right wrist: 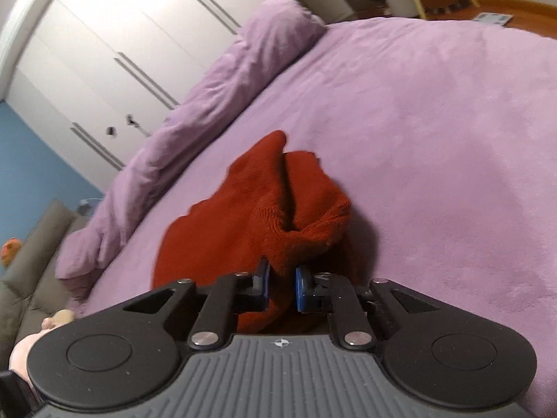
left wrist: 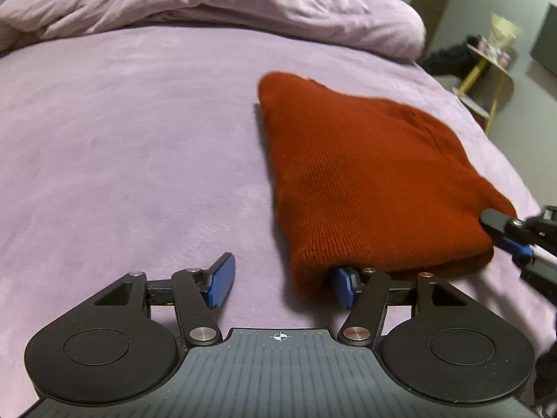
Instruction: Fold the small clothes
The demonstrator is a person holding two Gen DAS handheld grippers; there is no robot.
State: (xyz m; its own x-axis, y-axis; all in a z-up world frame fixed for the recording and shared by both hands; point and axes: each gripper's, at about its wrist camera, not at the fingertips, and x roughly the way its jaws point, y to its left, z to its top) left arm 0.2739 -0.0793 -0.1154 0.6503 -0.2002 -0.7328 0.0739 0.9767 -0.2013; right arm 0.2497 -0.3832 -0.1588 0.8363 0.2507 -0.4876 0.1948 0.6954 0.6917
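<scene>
A rust-red knitted garment (left wrist: 365, 174) lies folded on the purple bedspread (left wrist: 139, 139). My left gripper (left wrist: 282, 284) is open at the garment's near left corner; its right finger is tucked under the near edge, its left finger lies bare on the bed. My right gripper (right wrist: 282, 287) is shut on a bunched fold of the garment (right wrist: 264, 209) and holds that edge lifted. The right gripper also shows in the left wrist view (left wrist: 511, 233), at the garment's near right corner.
A rolled purple duvet (left wrist: 209, 10) runs along the far side of the bed. A yellow-legged side table (left wrist: 487, 66) stands on the floor past the bed's right edge. White wardrobe doors (right wrist: 122, 52) and a grey sofa (right wrist: 38, 261) lie beyond the duvet.
</scene>
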